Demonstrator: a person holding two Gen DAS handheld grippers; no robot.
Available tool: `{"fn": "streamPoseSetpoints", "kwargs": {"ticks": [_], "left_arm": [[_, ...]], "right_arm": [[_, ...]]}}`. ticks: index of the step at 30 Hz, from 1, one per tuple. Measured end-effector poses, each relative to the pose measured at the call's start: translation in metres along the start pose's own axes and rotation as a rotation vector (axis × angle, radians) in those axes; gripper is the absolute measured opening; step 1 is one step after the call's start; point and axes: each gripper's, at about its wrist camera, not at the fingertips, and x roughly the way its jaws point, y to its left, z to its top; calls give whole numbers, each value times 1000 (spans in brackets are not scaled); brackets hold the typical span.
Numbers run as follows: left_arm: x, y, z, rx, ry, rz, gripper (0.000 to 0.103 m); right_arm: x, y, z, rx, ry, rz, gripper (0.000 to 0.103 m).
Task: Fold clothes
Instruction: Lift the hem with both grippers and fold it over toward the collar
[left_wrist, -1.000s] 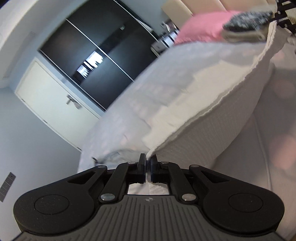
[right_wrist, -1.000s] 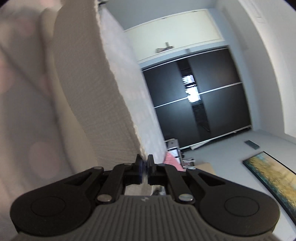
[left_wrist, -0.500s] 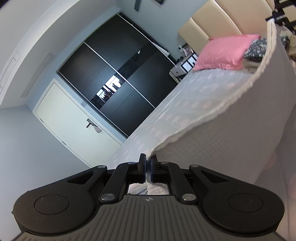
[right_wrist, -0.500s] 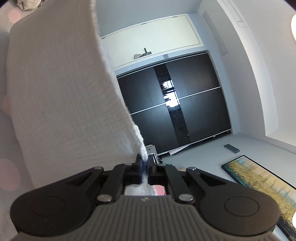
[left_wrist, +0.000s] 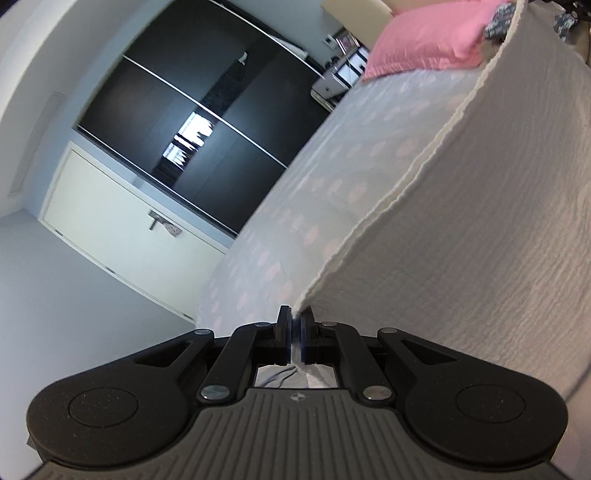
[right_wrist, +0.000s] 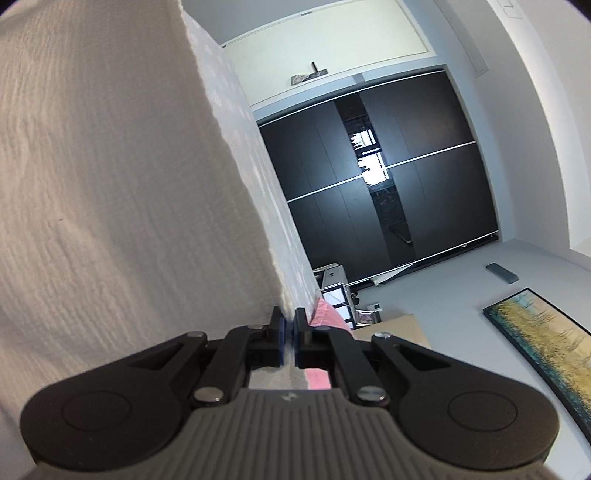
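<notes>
A cream, crinkle-textured cloth (left_wrist: 480, 229) hangs stretched between both grippers above the bed. My left gripper (left_wrist: 295, 317) is shut on one corner of the cloth, which rises up and to the right from its pads. In the right wrist view the same cloth (right_wrist: 122, 192) fills the left half, and my right gripper (right_wrist: 289, 317) is shut on its other corner. The cloth's lower part is hidden behind the gripper bodies.
The bed's white cover with pale pink dots (left_wrist: 314, 192) lies beyond the cloth, with a pink pillow (left_wrist: 432, 40) and a dark patterned garment (left_wrist: 498, 22) at its head. A dark sliding wardrobe (right_wrist: 388, 184), a white door (left_wrist: 122, 221) and a framed painting (right_wrist: 546, 354) surround it.
Both grippers have swept sideways across the room with the cloth still pinched. The cloth now looms closer and fills more of each view, and the wardrobe has shifted in frame.
</notes>
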Motion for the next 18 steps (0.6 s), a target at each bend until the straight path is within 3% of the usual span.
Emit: {"fn": "streamPoseSetpoints", "kwargs": {"ticks": [10, 18], "left_arm": [[137, 3, 18, -20, 154, -70, 2], [220, -11, 19, -48, 208, -69, 3]], "right_arm": [[134, 28, 25, 18, 47, 78, 5], [219, 67, 32, -12, 108, 116, 5]]}}
